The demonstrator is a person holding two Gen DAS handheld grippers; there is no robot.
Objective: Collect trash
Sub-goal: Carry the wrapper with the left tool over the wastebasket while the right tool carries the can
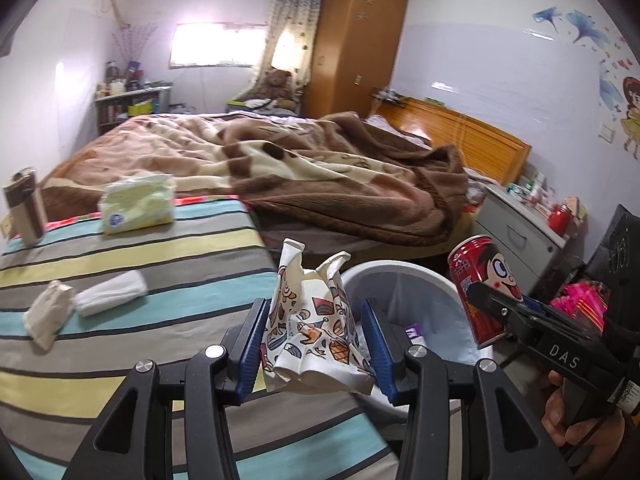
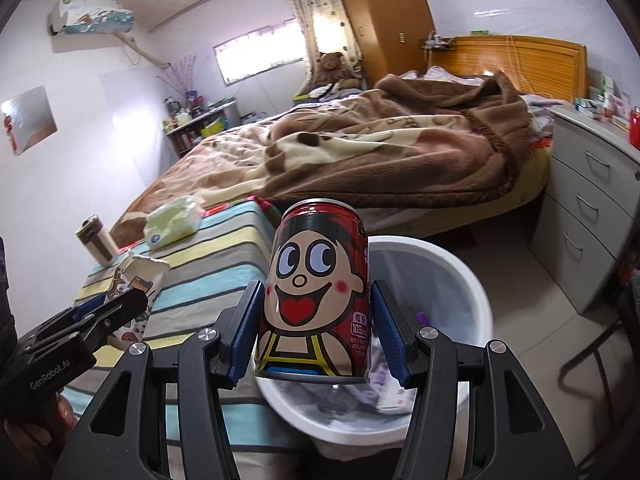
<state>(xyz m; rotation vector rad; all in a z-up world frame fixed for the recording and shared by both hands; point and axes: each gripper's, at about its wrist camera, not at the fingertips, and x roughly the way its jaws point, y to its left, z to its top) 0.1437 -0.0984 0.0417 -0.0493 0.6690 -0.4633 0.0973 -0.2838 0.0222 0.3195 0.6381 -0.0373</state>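
Both grippers (image 1: 316, 354) (image 2: 316, 332) angled down (loaded).

The striped table (image 1: 168, 248) carries a tissue pack (image 1: 138, 204), flask (image 1: 24, 206) and two crumpled napkins (image 1: 108, 294).

a crumpled printed paper cup (image 1: 316, 332) is held up beside a white bin (image 1: 436, 280); a red cartoon can (image 2: 316, 296) is upright above the bin (image 2: 476, 280).
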